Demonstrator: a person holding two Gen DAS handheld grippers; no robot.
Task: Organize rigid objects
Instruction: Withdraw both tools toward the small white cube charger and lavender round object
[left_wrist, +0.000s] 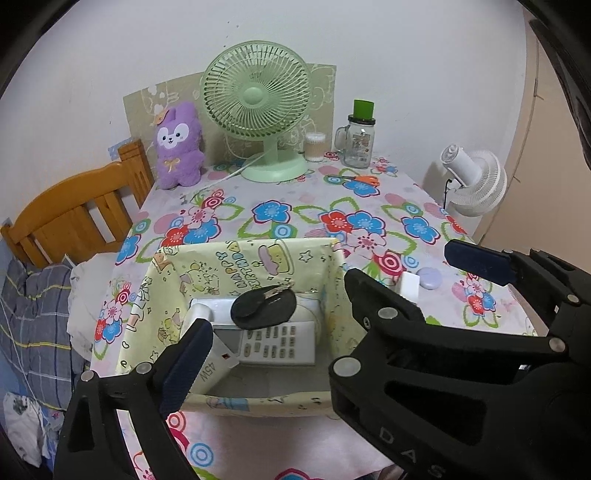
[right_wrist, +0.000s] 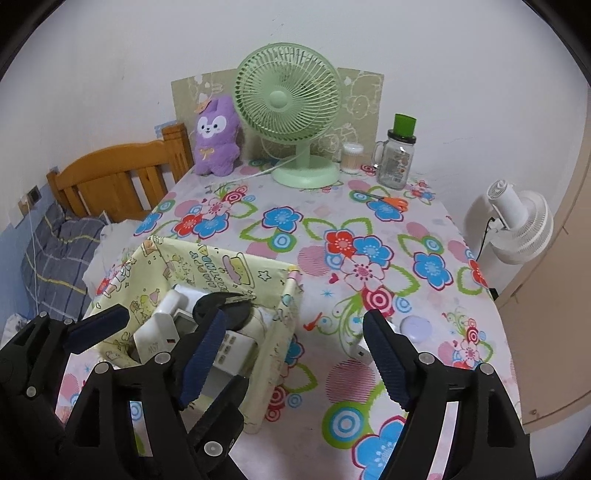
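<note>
A yellow cartoon-print box (left_wrist: 258, 258) (right_wrist: 277, 354) stands near the table's front left. Inside lie a white remote (left_wrist: 280, 347), a black key fob (left_wrist: 264, 306) on top of it, and a white 45W charger (left_wrist: 210, 369). My left gripper (left_wrist: 295, 332) hangs open over the box, holding nothing; its right finger is hidden behind the other tool. My right gripper (right_wrist: 295, 321) (left_wrist: 400, 266) is open too, overlapping the left one at the box's right wall. Beyond it on the cloth sit a small white adapter (left_wrist: 410, 286) (right_wrist: 360, 350) and a lilac round case (left_wrist: 428, 277) (right_wrist: 417, 326).
At the back of the flowered tablecloth (right_wrist: 332, 206) stand a green fan (left_wrist: 258, 110), a purple plush (left_wrist: 179, 147), a cotton-swab tub (left_wrist: 314, 146) and a green-lidded jar (left_wrist: 358, 140). Orange scissors (left_wrist: 360, 180) lie nearby. A white fan (right_wrist: 517, 229) stands off the right edge, a wooden bed frame (left_wrist: 74, 214) on the left.
</note>
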